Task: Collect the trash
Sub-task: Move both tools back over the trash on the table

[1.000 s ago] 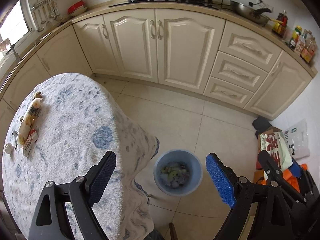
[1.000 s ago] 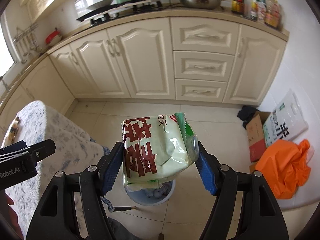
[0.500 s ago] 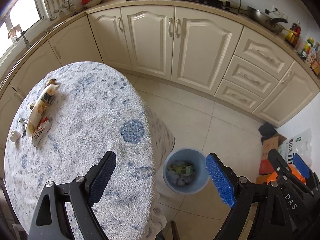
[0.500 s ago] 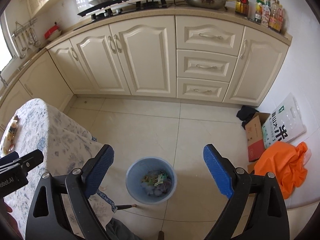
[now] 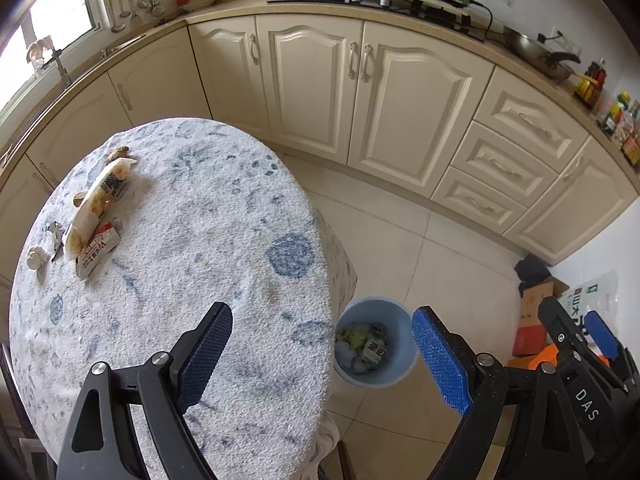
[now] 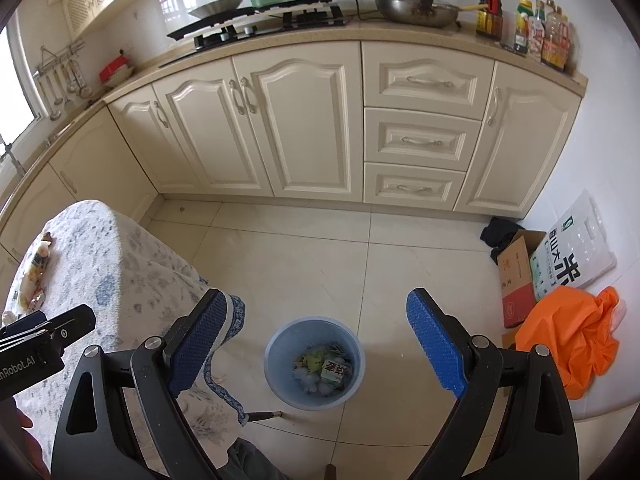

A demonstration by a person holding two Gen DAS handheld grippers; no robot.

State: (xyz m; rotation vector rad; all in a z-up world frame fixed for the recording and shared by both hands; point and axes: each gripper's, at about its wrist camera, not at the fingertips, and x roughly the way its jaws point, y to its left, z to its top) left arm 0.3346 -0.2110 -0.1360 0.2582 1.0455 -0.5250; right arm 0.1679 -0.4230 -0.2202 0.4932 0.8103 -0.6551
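Observation:
A blue bin (image 6: 316, 400) stands on the tiled floor beside the round table (image 5: 208, 240). Inside it lies a green and red packet (image 6: 334, 372) on top of other scraps. My right gripper (image 6: 318, 312) hangs open above the bin with nothing between its fingers. My left gripper (image 5: 320, 336) is open too, over the table's near edge, with the bin (image 5: 384, 378) just to its right. At the table's far left lie a long snack wrapper (image 5: 100, 204), a small red and white packet (image 5: 98, 250) and a few small bits.
Cream cabinets (image 6: 304, 128) run along the back under a counter with a hob and pans. At the right wall lie a cardboard box (image 6: 516, 280), a rice bag (image 6: 572, 256) and an orange bag (image 6: 572, 340). A dark table leg (image 6: 262, 415) shows near the bin.
The right gripper opened and let go of the green and red packet, which now lies in the bin. The left gripper swung over the table, bringing more of the tabletop into view.

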